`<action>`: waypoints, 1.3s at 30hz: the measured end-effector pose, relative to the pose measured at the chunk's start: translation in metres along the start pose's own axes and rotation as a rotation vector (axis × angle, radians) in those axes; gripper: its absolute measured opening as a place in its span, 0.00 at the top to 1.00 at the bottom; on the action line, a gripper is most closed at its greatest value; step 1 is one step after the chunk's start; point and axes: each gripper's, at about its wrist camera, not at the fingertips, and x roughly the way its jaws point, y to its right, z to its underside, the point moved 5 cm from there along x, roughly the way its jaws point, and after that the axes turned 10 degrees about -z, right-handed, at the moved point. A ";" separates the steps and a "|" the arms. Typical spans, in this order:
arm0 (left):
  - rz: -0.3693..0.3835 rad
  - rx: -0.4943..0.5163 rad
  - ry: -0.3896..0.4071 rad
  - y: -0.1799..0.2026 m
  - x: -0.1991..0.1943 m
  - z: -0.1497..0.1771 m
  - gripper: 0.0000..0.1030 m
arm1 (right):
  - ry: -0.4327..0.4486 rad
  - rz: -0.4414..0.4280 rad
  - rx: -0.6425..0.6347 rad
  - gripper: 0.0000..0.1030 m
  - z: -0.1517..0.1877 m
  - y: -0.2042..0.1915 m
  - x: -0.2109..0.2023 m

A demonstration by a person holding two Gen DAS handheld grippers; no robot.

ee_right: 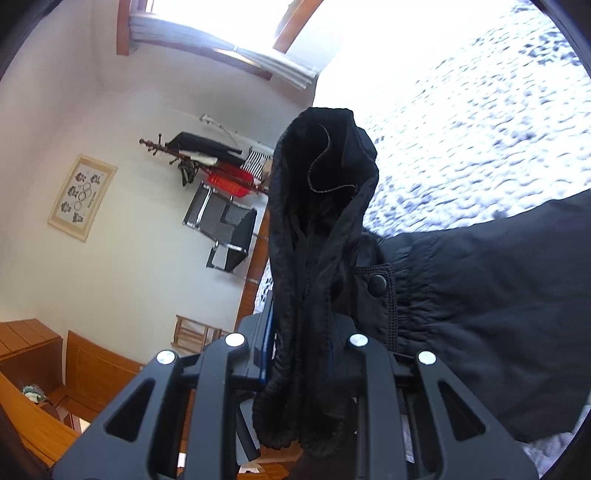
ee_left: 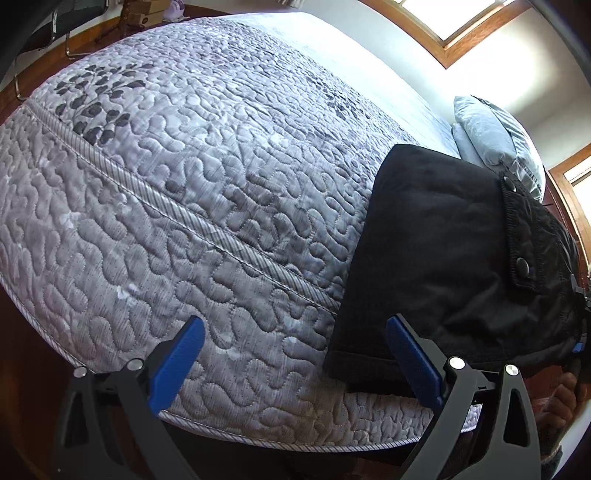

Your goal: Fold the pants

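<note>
Black pants lie folded near the bed's front right edge, a snap-button pocket flap on top. My left gripper hovers over the quilt beside them, open, its blue pads apart with nothing between; the right pad overlaps the pants' near left corner. In the right wrist view my right gripper is shut on a bunched edge of the pants, which stands lifted above the fingers. The remaining cloth trails off to the right over the bed.
The grey quilted bedspread covers the bed, with pillows at its far right. Wooden floor and a chair lie beyond the far left. A coat rack, a chair and wooden furniture stand by the wall.
</note>
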 end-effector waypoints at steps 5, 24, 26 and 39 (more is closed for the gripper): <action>0.008 0.035 -0.014 0.016 0.003 0.005 0.04 | 0.045 0.037 0.035 0.80 -0.004 0.018 -0.034; -0.001 0.134 -0.036 0.055 0.006 0.016 0.04 | 0.098 0.141 0.274 0.78 0.026 0.152 -0.067; -0.003 0.139 -0.039 0.057 0.006 0.017 0.04 | 0.099 0.139 0.295 0.75 0.028 0.162 -0.066; 0.006 0.160 -0.048 0.067 0.007 0.020 0.04 | 0.050 0.174 0.241 0.41 0.040 0.156 -0.075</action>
